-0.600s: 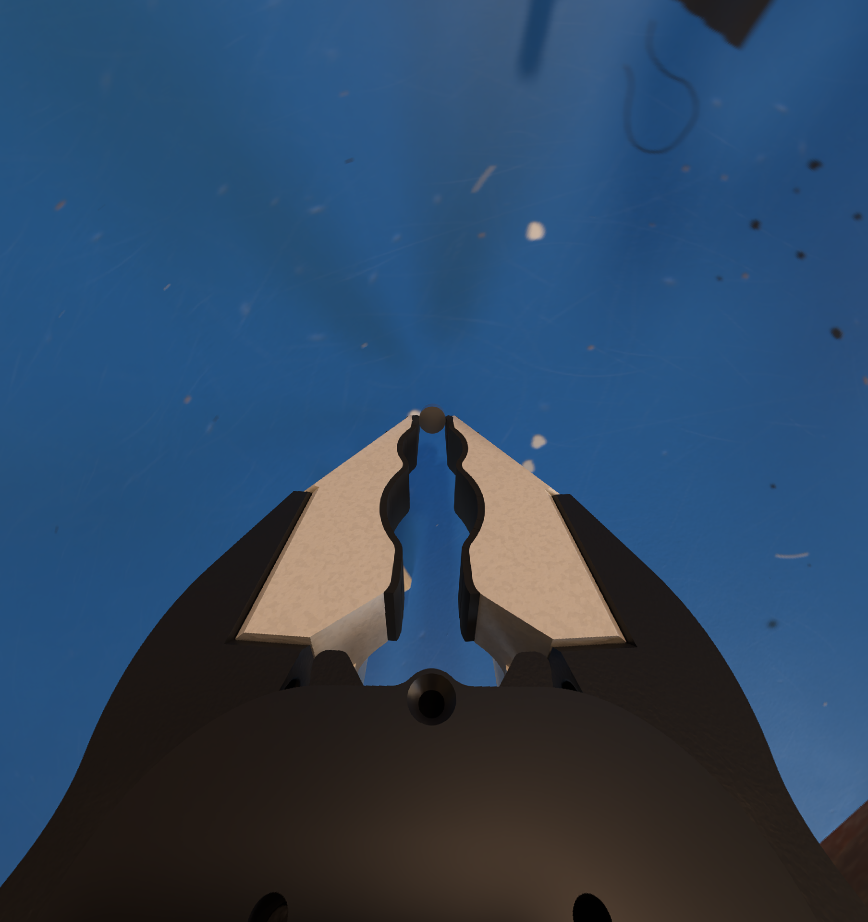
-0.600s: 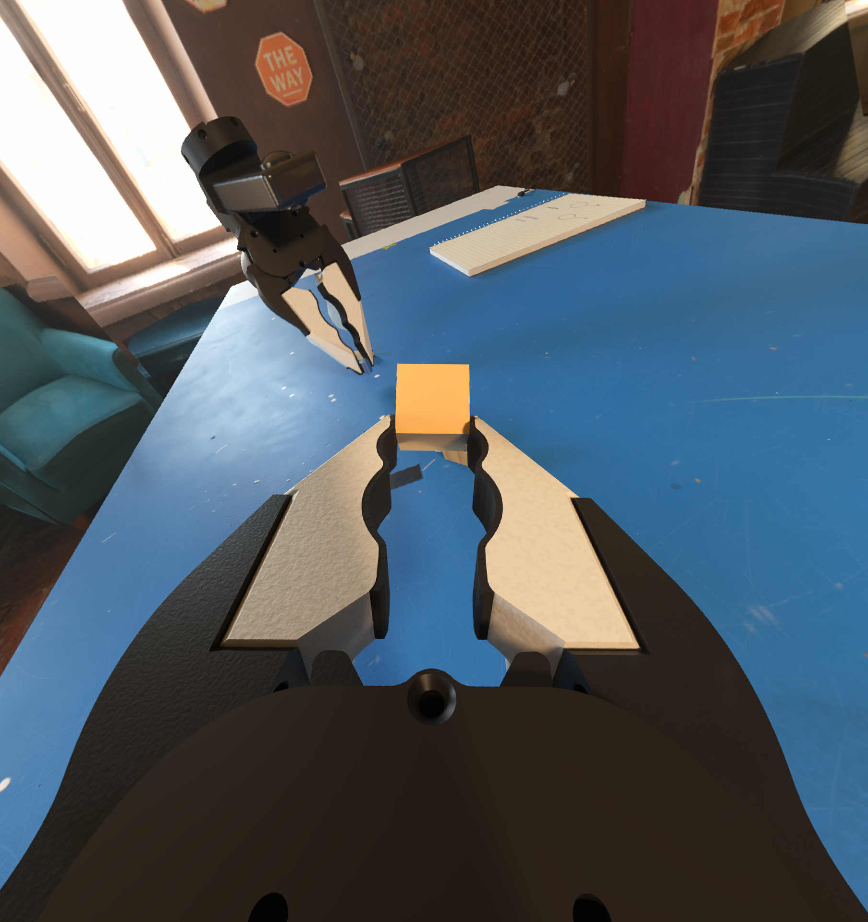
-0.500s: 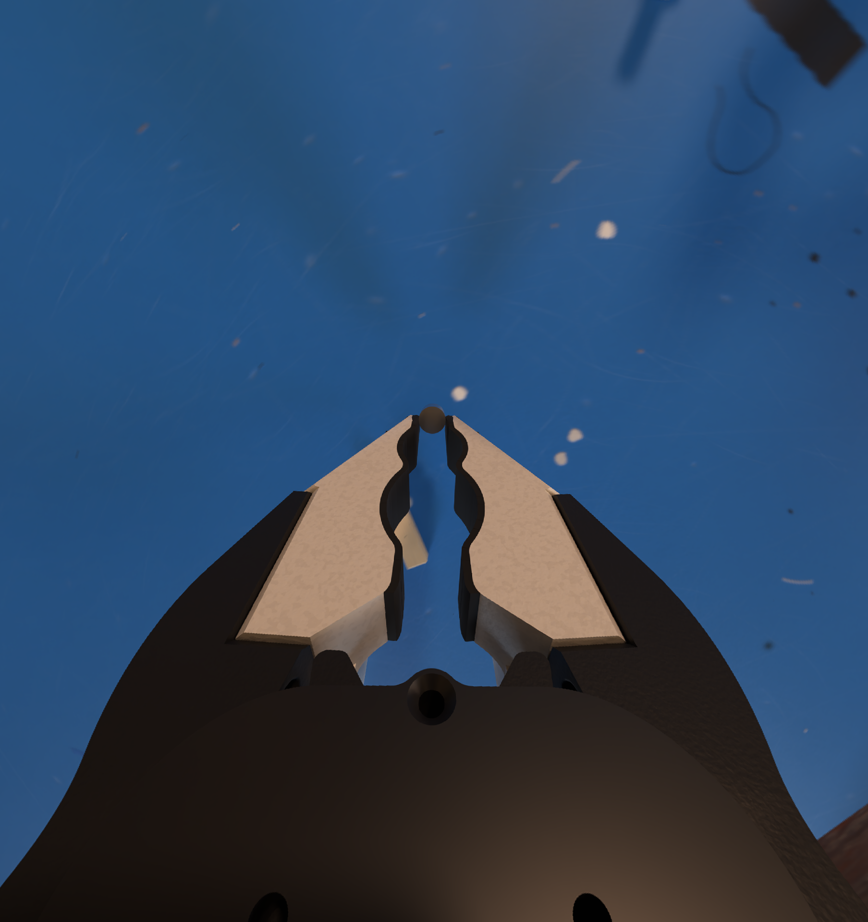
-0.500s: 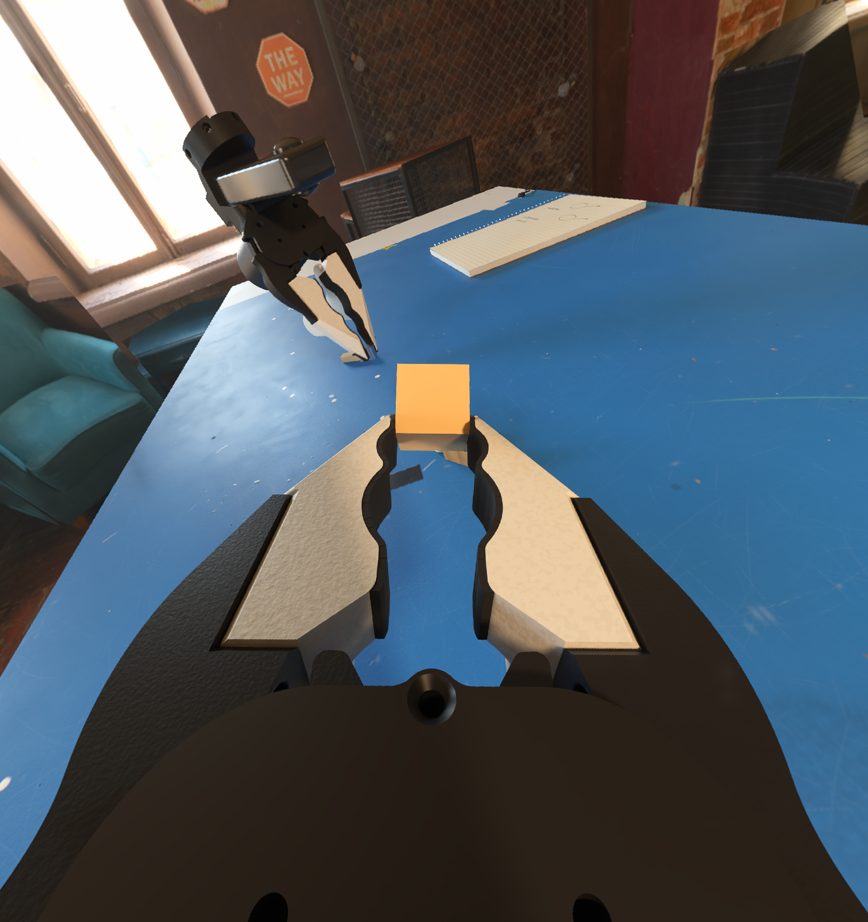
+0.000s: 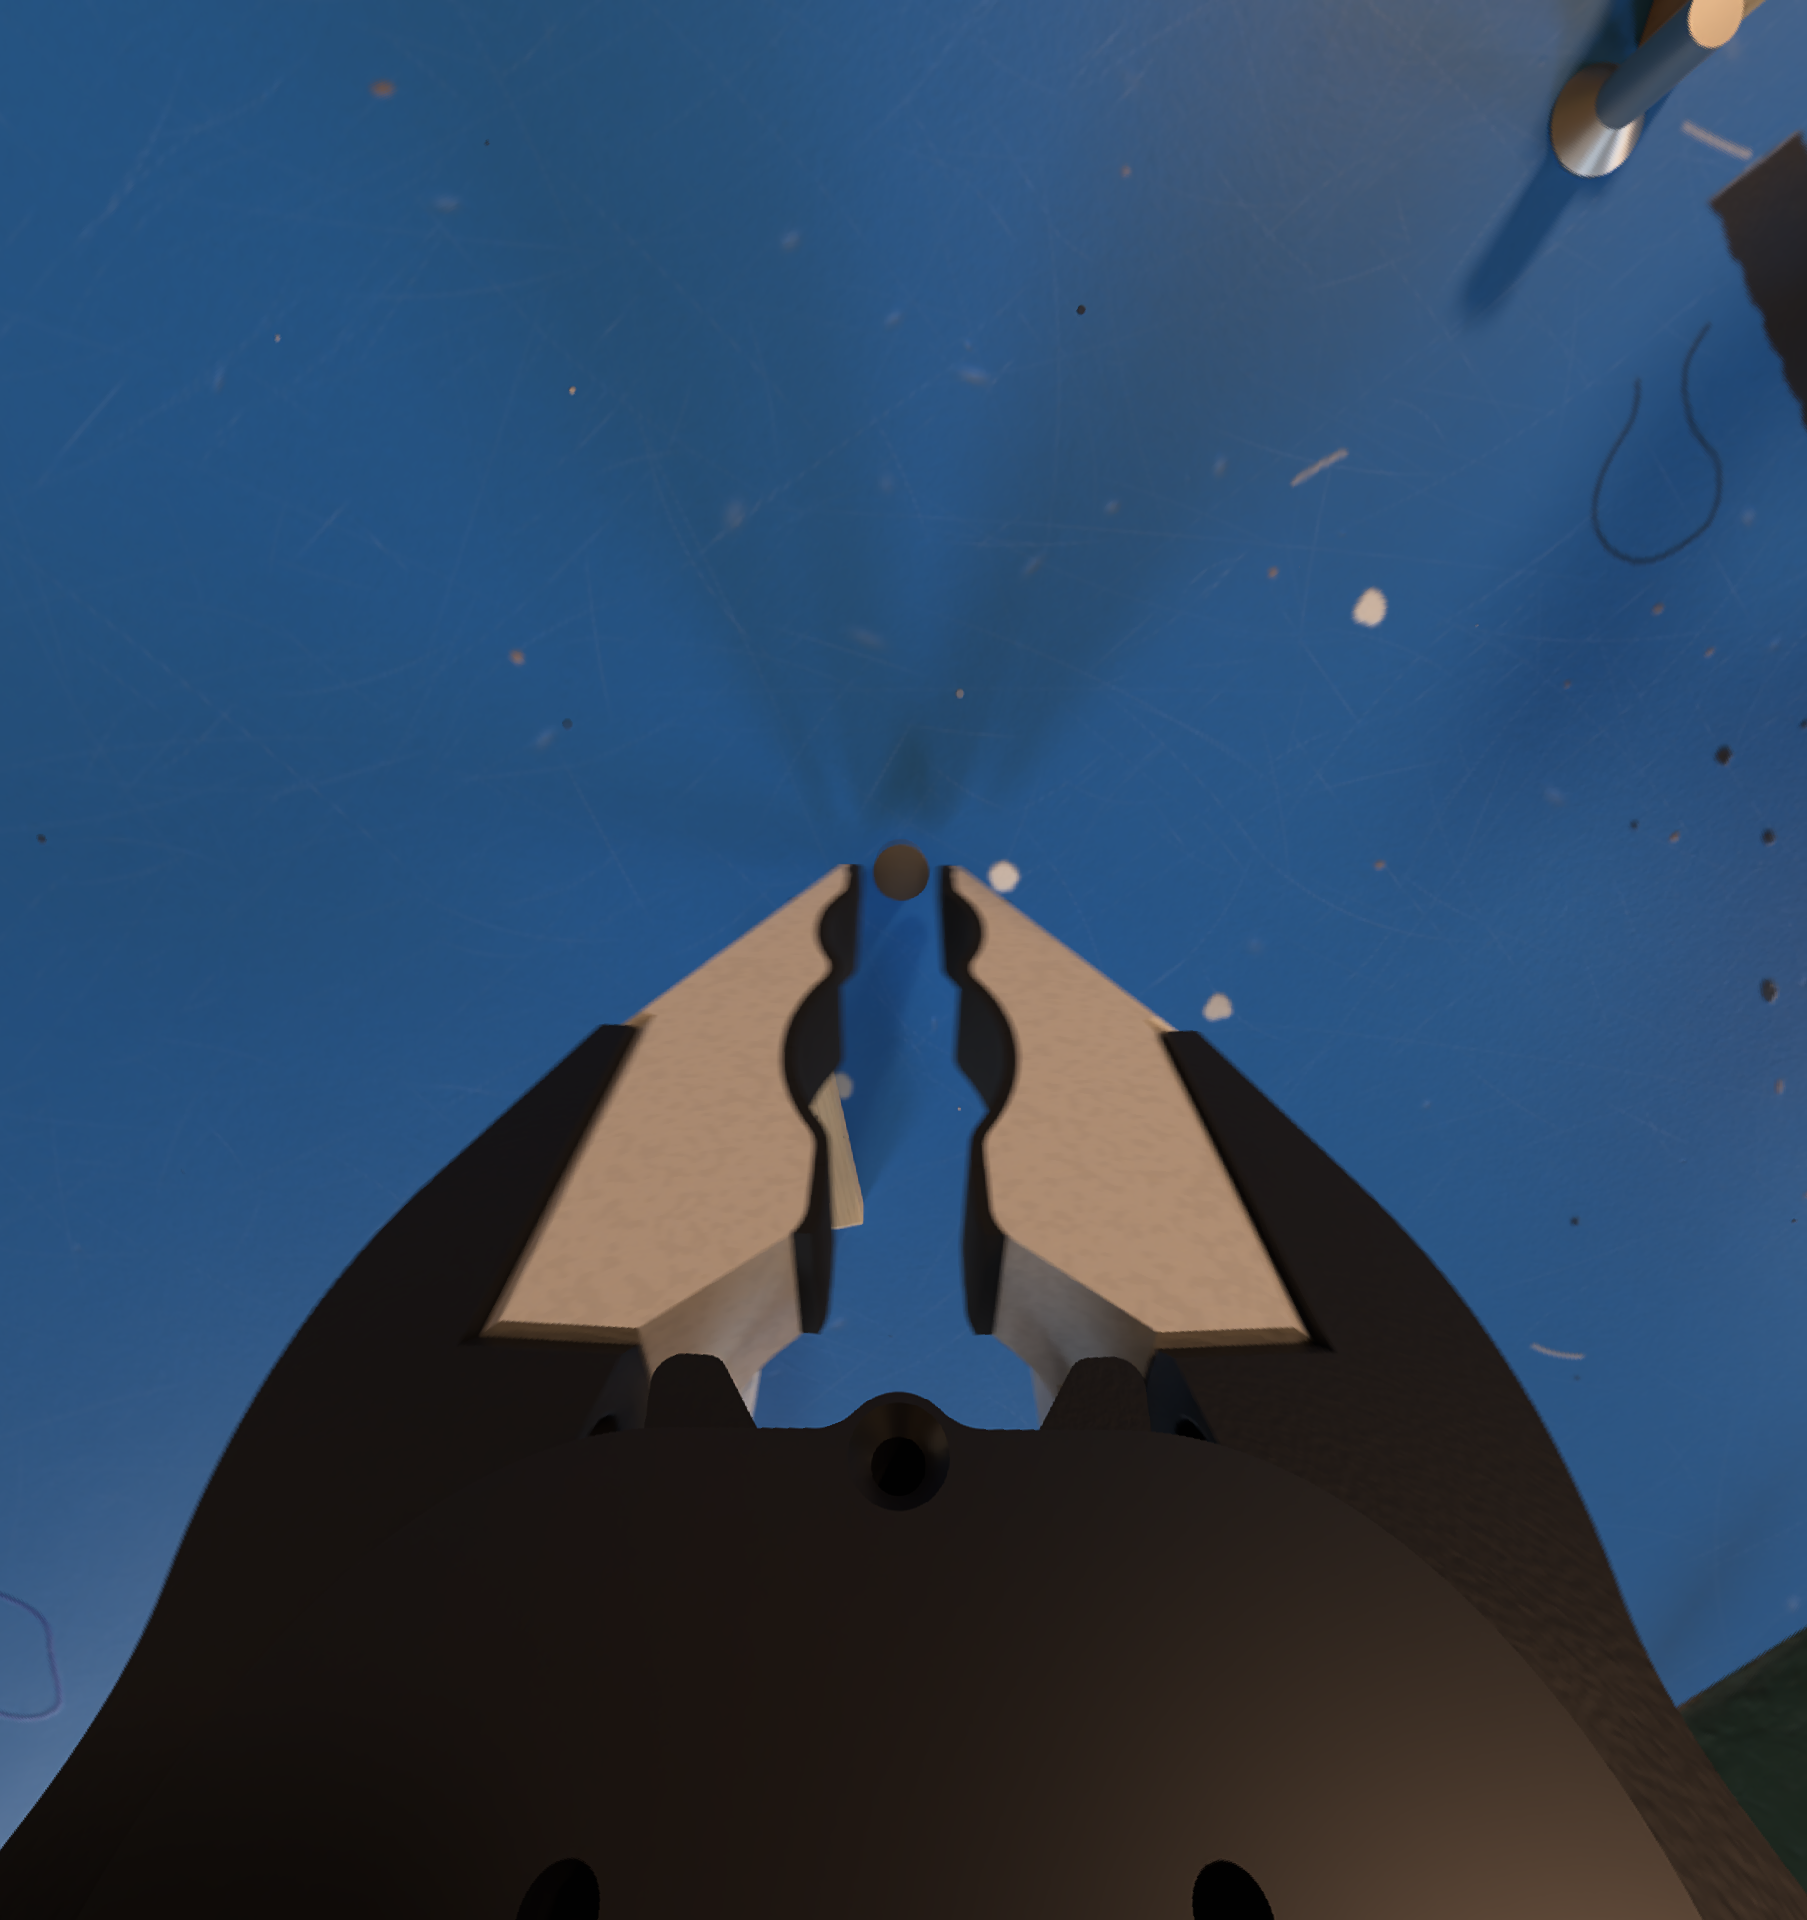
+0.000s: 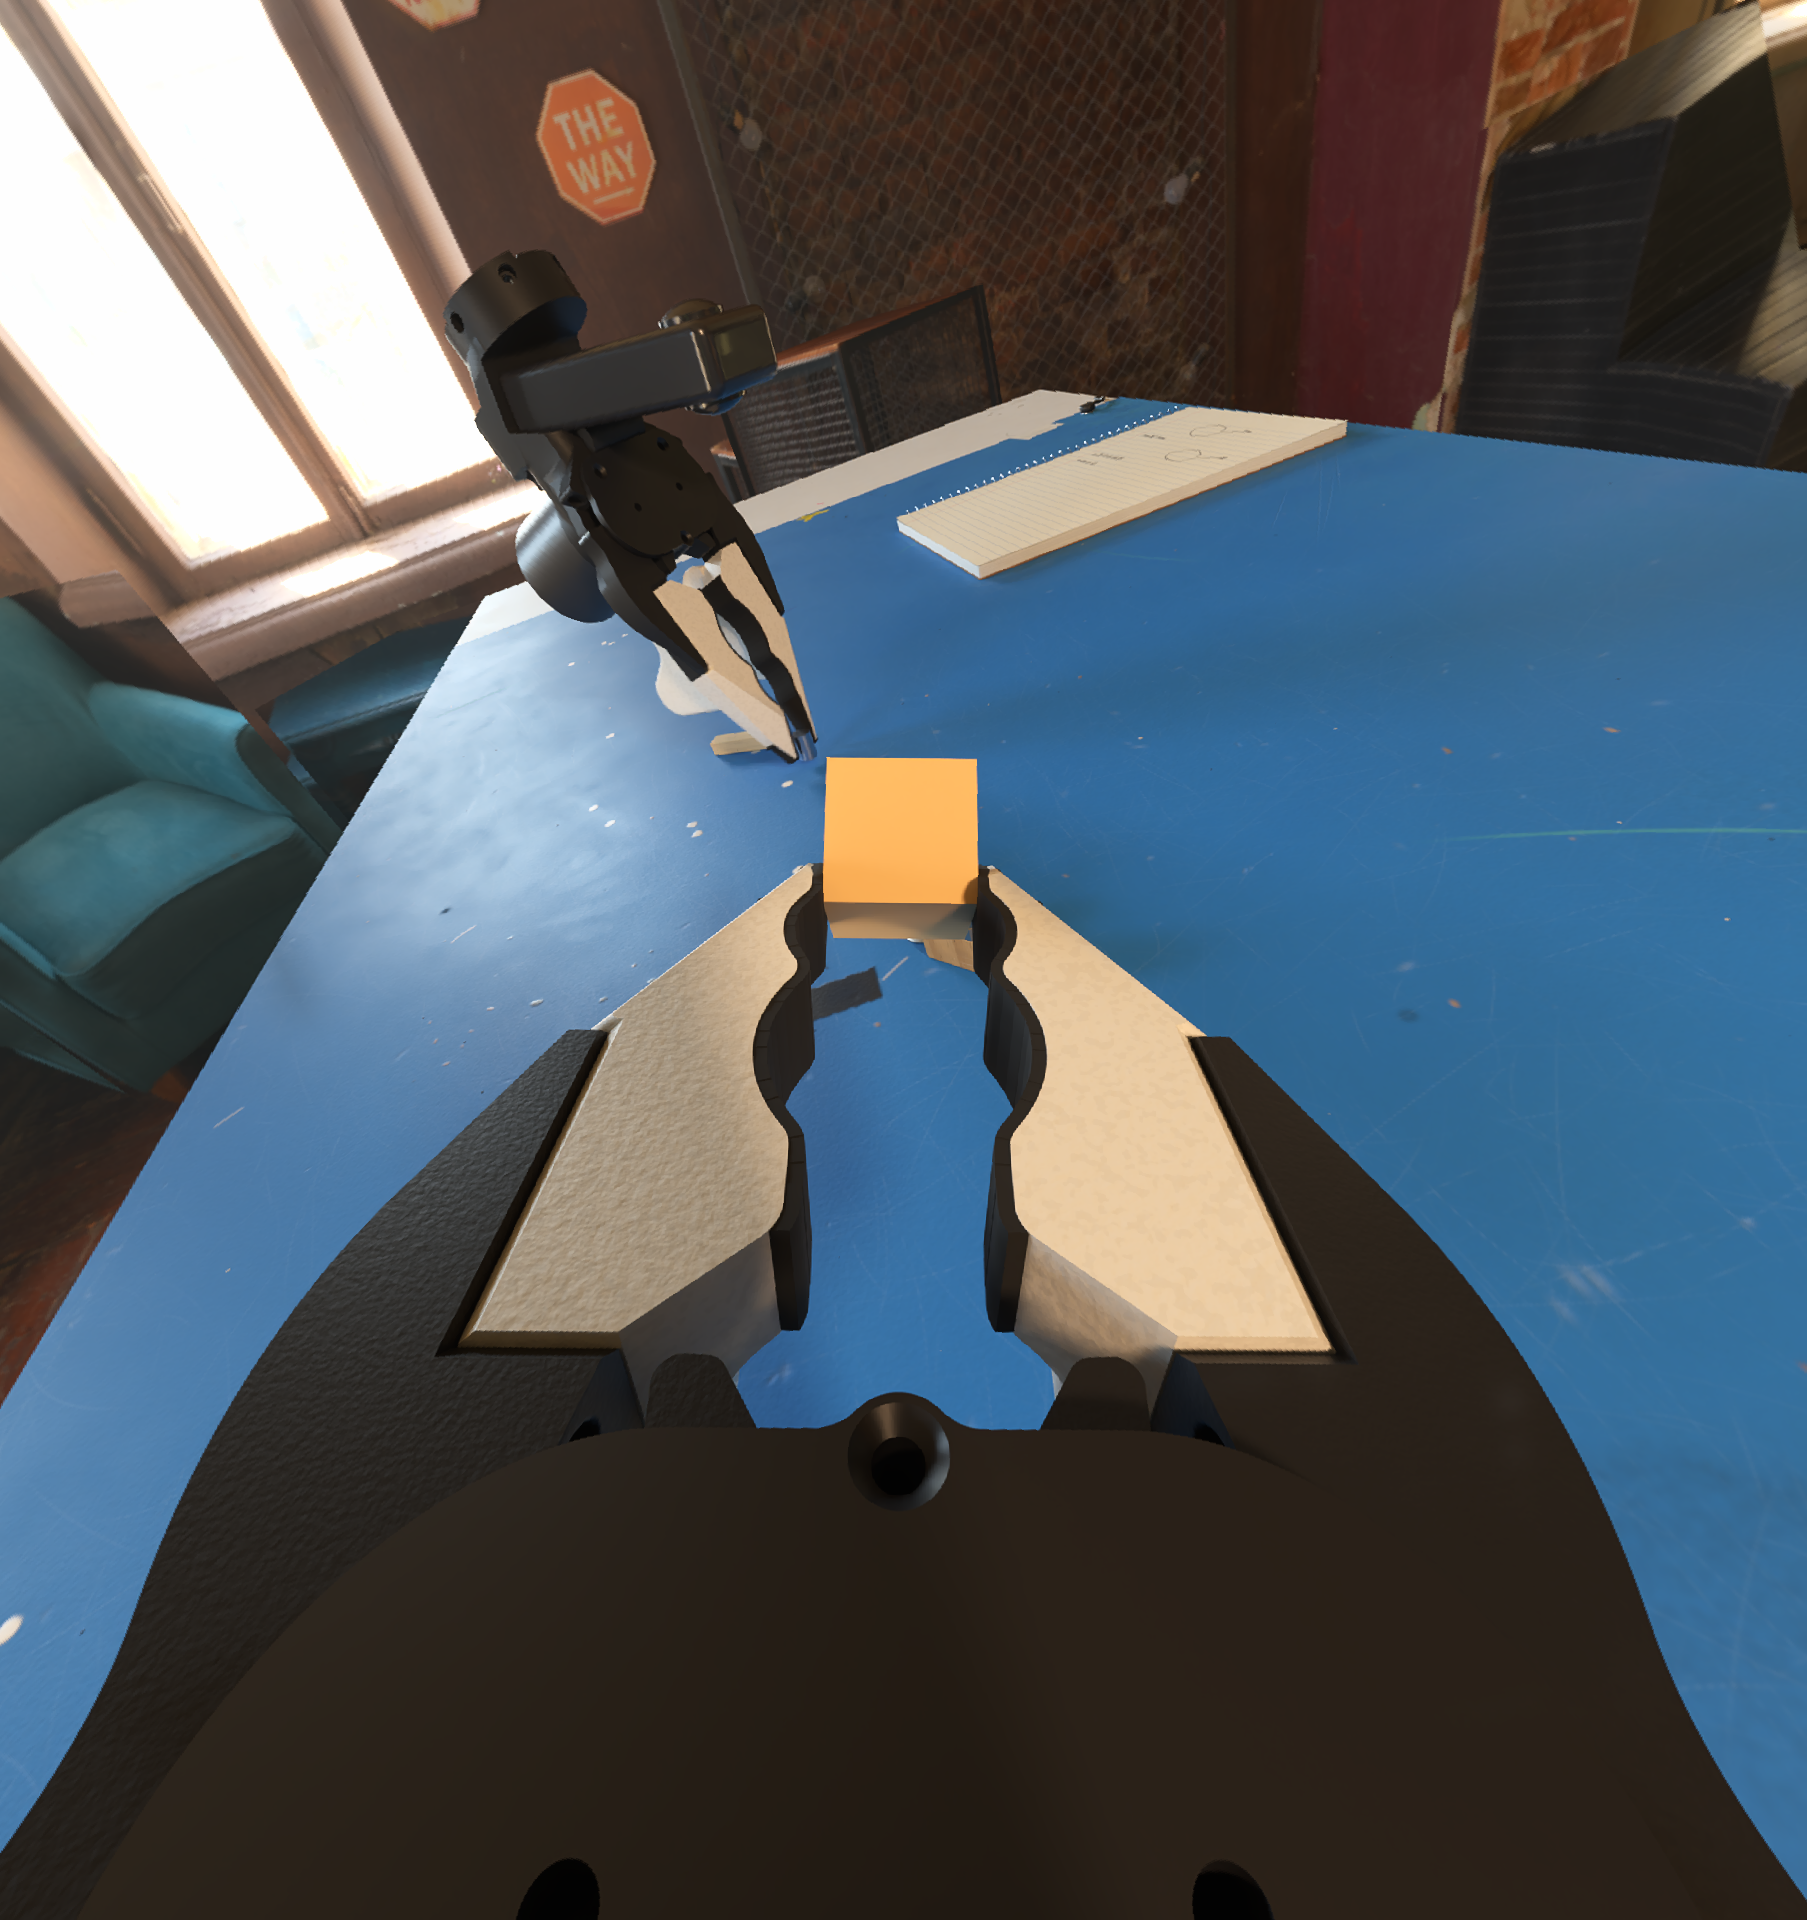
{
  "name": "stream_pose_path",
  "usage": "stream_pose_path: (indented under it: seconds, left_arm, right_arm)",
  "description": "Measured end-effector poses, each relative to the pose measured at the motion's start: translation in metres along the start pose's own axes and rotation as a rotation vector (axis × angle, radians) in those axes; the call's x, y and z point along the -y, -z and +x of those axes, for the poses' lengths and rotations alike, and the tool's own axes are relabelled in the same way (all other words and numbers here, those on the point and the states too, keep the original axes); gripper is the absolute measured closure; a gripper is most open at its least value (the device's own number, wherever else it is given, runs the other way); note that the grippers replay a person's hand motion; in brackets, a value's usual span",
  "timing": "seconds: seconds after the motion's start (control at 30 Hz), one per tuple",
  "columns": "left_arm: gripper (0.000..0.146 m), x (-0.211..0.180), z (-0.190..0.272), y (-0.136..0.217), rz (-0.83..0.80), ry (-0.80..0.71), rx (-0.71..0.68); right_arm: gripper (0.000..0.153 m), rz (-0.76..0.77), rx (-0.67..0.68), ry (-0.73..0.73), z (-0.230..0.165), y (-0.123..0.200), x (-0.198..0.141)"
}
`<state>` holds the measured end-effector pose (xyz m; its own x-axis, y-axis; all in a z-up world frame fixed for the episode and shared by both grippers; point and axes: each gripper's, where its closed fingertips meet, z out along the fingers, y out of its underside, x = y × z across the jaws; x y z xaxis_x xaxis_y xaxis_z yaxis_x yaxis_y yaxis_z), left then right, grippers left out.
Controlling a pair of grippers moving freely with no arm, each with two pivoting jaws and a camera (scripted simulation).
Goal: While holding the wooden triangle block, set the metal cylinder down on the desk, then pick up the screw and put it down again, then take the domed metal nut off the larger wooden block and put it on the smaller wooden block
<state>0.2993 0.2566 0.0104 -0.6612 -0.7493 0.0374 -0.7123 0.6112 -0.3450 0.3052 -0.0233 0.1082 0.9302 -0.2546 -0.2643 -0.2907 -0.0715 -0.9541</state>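
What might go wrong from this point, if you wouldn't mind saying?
1. The metal cylinder sits between the left gripper's barely parted fingertips. A sideways retreat could clip it and send it rolling.
2. The right gripper holds the wooden triangle block by its fingertips alone, so a jolt might loosen it.

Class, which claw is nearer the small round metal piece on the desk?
Left. The left claw is open, its tips either side of the metal piece; the right claw, farther back, grips the wooden block.
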Motion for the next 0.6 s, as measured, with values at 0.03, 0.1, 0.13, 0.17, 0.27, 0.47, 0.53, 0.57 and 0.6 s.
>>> stream_pose_path:
  seconds: [0.03, 0.1, 0.13, 0.17, 0.27, 0.47, 0.53, 0.57, 0.6]
  left_arm:
    - [0.116, -0.001, 0.000, 0.001, -0.002, 0.014, 0.001]
    - [0.102, -0.003, 0.000, 0.005, 0.004, 0.028, 0.011]
    - [0.101, -0.003, -0.001, 0.009, 0.016, 0.029, 0.027]
    - [0.100, -0.002, 0.000, 0.015, 0.034, 0.029, 0.044]
    - [0.100, 0.019, 0.008, 0.033, 0.147, 0.000, 0.101]
    - [0.105, 0.098, 0.079, 0.013, 0.328, -0.071, 0.034]
    - [0.108, 0.113, 0.095, -0.009, 0.294, -0.093, 0.035]
    - [0.109, 0.118, 0.099, -0.019, 0.276, -0.085, 0.036]
    - [0.109, 0.123, 0.102, -0.027, 0.259, -0.064, 0.022]
  right_arm:
    - [0.125, 0.000, 0.000, 0.001, 0.000, 0.000, 0.000]
    - [0.125, -0.001, 0.001, 0.001, 0.000, 0.000, 0.000]
    - [0.125, -0.002, 0.001, 0.001, 0.000, 0.000, 0.000]
    - [0.125, -0.002, 0.001, 0.001, 0.000, 0.000, 0.000]
    - [0.125, -0.002, 0.000, 0.002, 0.000, 0.000, 0.000]
    - [0.125, 0.000, -0.004, 0.001, 0.000, 0.000, 0.000]
    - [0.125, 0.006, -0.005, 0.001, 0.000, 0.000, 0.001]
    - [0.125, 0.007, -0.004, 0.001, 0.000, 0.001, 0.001]
    - [0.125, 0.007, -0.003, 0.000, 0.000, 0.000, 0.001]
